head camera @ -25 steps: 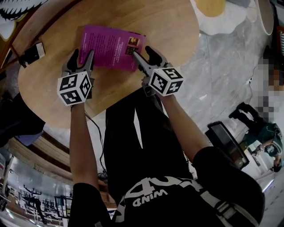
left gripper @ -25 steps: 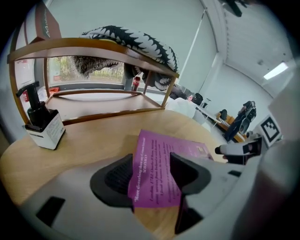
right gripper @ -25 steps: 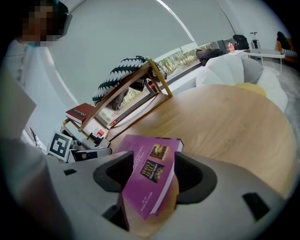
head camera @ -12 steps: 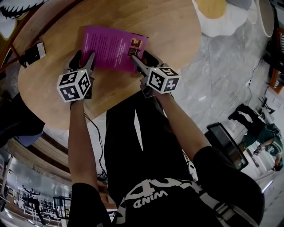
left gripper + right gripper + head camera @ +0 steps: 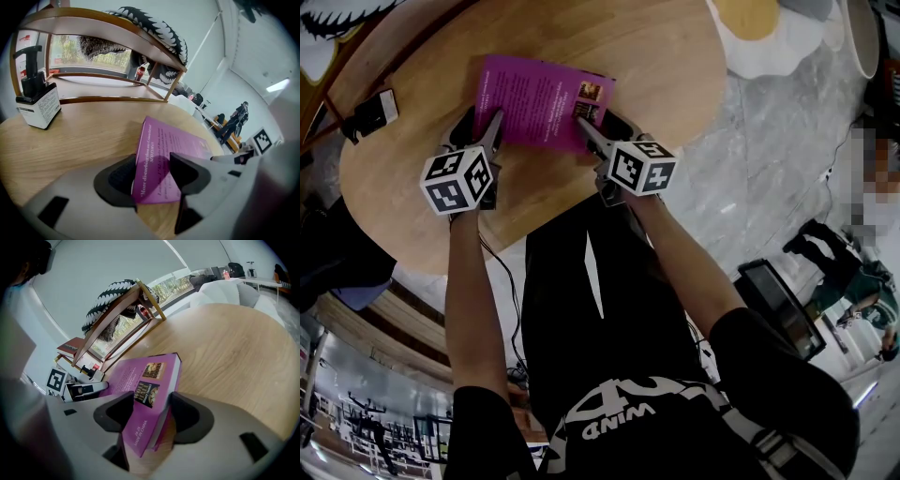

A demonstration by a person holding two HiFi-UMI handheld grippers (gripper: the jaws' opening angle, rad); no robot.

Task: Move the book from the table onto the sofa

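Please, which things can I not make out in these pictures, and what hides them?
- Lower cover of the book: it faces the table in every view.
- Book's near corners: in the head view, the left tongs and right tongs cover them.
- Print on the pump bottle: too small in the left gripper view.

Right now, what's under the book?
Only the table shows around the book. Its near corners sit between the jaws of the left tool and right tool. The patch beneath is covered; can't tell what, if anything, lies there.
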